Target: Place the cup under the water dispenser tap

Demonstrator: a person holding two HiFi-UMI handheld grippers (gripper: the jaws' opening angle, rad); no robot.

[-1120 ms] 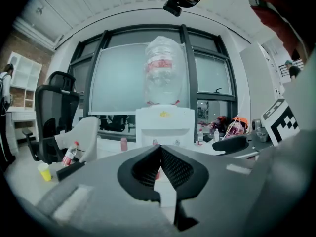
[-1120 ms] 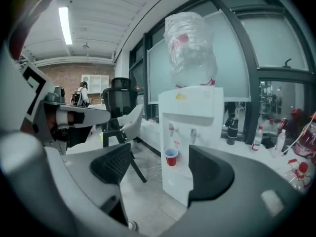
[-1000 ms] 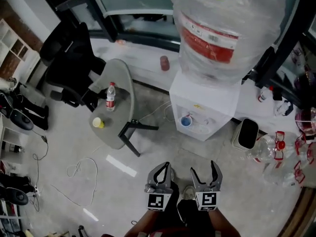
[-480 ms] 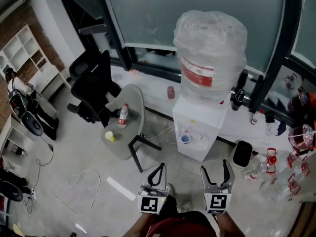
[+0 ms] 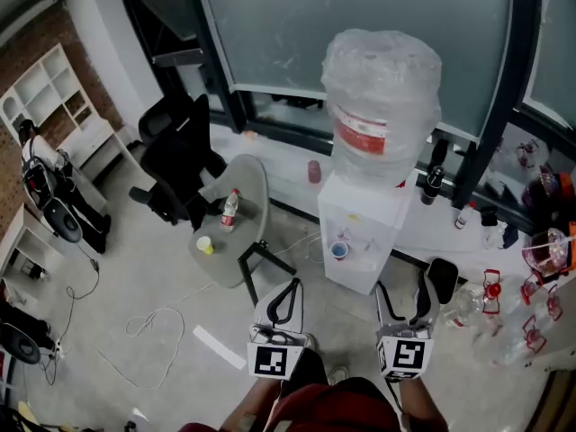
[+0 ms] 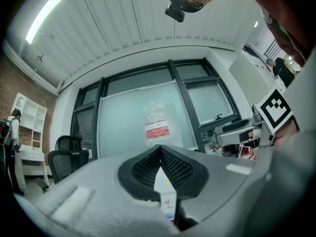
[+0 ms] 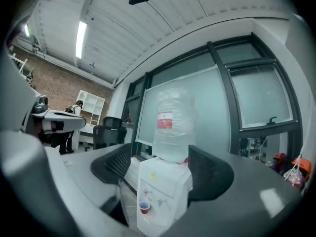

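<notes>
A small red-and-blue cup (image 5: 339,251) stands in the recess of the white water dispenser (image 5: 378,207), beneath its taps. A large plastic-wrapped bottle (image 5: 382,97) sits on top of the dispenser. My left gripper (image 5: 294,286) hovers low in the head view, in front of the dispenser. It is shut, tips touching and nothing between them. My right gripper (image 5: 402,286) is beside it, open and empty. In the right gripper view the dispenser (image 7: 165,181) and cup (image 7: 144,207) show between the jaws, well ahead of them. The left gripper view shows only a sliver of the dispenser (image 6: 163,184).
A small grey table (image 5: 243,241) to the left carries a yellow cup (image 5: 206,245) and a water bottle (image 5: 230,210). A black office chair (image 5: 180,160) stands behind it. A cable (image 5: 153,324) loops on the floor. A dark bin (image 5: 442,280) and plastic bottles (image 5: 481,300) lie right of the dispenser.
The head view has pulled back and up, so the dispenser looks smaller and farther. Both grippers sit lower in the picture and slightly wider apart. The cup has not moved.
</notes>
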